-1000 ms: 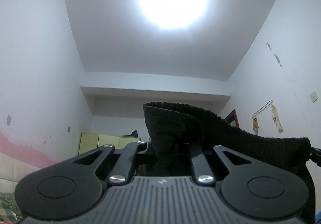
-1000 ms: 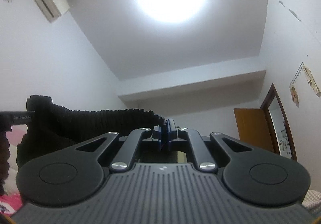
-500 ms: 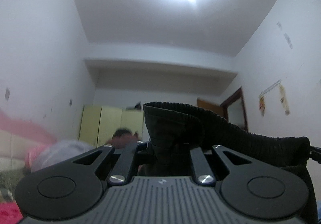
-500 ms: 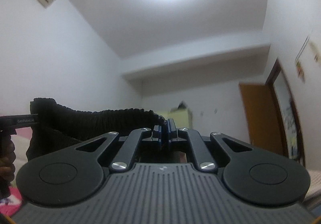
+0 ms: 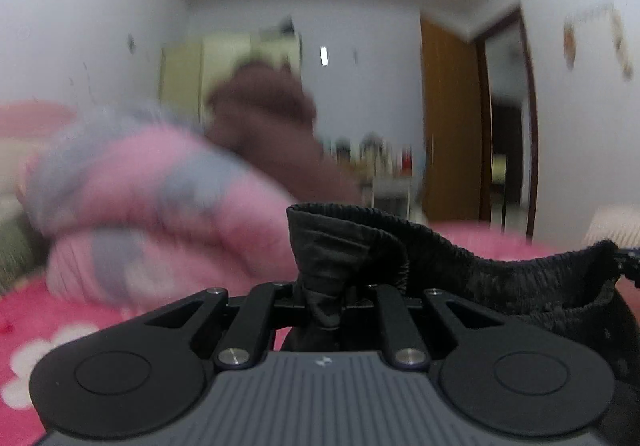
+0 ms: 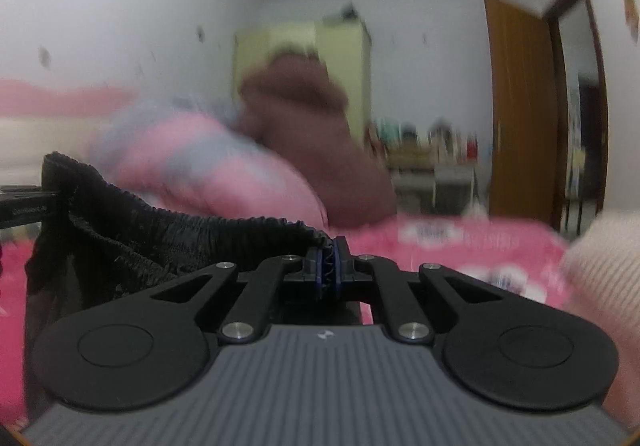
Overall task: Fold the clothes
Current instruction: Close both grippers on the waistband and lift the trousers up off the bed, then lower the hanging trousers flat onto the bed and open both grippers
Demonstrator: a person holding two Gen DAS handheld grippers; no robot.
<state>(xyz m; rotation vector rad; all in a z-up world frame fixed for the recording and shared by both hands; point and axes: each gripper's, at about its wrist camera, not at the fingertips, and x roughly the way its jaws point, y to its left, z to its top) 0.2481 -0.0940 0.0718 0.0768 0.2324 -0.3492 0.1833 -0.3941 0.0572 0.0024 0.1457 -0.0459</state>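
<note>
A black garment with a ribbed elastic waistband (image 5: 460, 258) hangs stretched between the two grippers. My left gripper (image 5: 326, 300) is shut on a bunched corner of it, and the fabric runs off to the right. In the right wrist view my right gripper (image 6: 329, 266) is shut on the other end of the waistband (image 6: 192, 230), pinched between its blue pads. The cloth stretches left to the other gripper's tip at the frame's left edge. Both grippers point nearly level over a pink flowered bedspread (image 5: 48, 330).
On the bed ahead lies a pile of pink and grey clothes (image 5: 152, 206) with a brown garment (image 6: 312, 142) behind it. A cream knit item (image 6: 600, 266) sits at the right. A yellow-green cabinet (image 6: 296, 46), a cluttered table and a wooden door (image 6: 516, 106) stand beyond.
Both grippers swung down from pointing at the ceiling light to nearly level, bringing the bed and clothes pile into view. The black garment stays held between them.
</note>
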